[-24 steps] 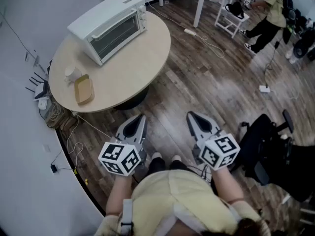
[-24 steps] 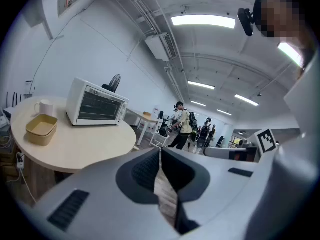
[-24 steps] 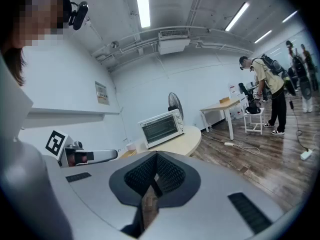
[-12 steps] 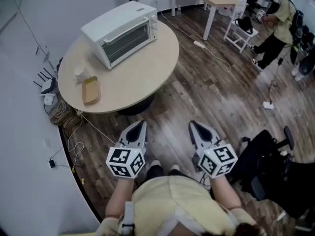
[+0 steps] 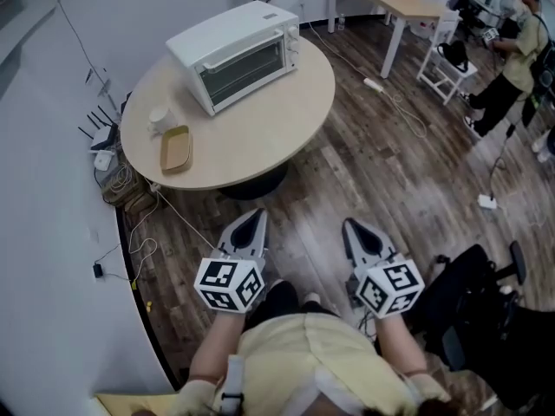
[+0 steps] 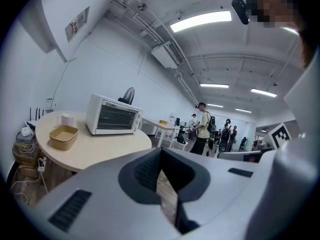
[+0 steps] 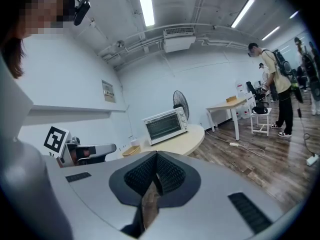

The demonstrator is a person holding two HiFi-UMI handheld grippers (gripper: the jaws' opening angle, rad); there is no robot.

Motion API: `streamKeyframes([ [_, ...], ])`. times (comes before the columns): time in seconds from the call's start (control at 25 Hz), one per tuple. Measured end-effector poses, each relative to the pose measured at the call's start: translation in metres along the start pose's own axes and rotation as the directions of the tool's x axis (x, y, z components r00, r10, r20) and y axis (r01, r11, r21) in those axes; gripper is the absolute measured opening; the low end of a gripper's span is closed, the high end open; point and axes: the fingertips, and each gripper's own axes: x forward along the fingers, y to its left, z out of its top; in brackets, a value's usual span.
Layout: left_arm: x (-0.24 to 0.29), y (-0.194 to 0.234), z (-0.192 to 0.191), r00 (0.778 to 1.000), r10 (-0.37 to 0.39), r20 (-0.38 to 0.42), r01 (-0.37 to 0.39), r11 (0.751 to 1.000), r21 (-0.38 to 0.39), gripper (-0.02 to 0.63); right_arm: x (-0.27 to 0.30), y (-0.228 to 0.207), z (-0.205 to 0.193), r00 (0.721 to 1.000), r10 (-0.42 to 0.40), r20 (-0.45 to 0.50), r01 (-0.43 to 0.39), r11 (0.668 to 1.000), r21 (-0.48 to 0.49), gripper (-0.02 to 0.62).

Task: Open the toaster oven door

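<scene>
**Spotter:** Start with the head view. Where's the oven?

**Operator:** The toaster oven (image 5: pixel 236 52) sits at the far side of the round table (image 5: pixel 260 137), with its door (image 5: pixel 244 65) closed and the glass facing my side. A tan tray (image 5: pixel 175 148) and a cup (image 5: pixel 159 118) stand to its left, clear of the door's swing. I'm holding the left gripper (image 5: pixel 252 222) and the right gripper (image 5: pixel 354 230) low in front of me over the wooden floor (image 5: pixel 364 163), well apart from the table. I'd say that's a carrying pose, since I haven't reached the table.

**Spotter:** And the left gripper view?

**Operator:** The left gripper (image 6: pixel 159 165) has its jaws drawn together at the tip with nothing between them, only floor showing behind. The toaster oven (image 6: pixel 112 116) is up ahead on the table (image 6: pixel 105 145), with the tray (image 6: pixel 63 136) in front of the cup (image 6: pixel 65 119). There's nothing to carry, so the jaws have no reason to stand apart.

**Spotter:** Right gripper view?

**Operator:** It's the same there. The right gripper (image 7: pixel 151 180) is closed on itself and empty. The toaster oven (image 7: pixel 165 124) shows its front squarely from this side of the table (image 7: pixel 187 140), so I judge the right gripper has the better line to the door. It would have to spread its jaws before taking the door's top edge.
</scene>
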Motion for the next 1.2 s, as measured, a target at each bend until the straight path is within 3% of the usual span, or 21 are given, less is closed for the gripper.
streamKeyframes([
  [0.4,0.021,0.028,0.021,0.999,0.023,0.041,-0.022,0.999,-0.032,0.002,0.032,-0.004,0.009,0.999,0.034,-0.005,-0.034,0.999,-0.014,0.002],
  [1.2,0.103,0.130,0.071,0.999,0.032,0.043,-0.029,0.998,-0.061,0.002,0.184,-0.016,0.065,0.995,0.089,-0.036,-0.090,0.996,-0.028,0.002],
])
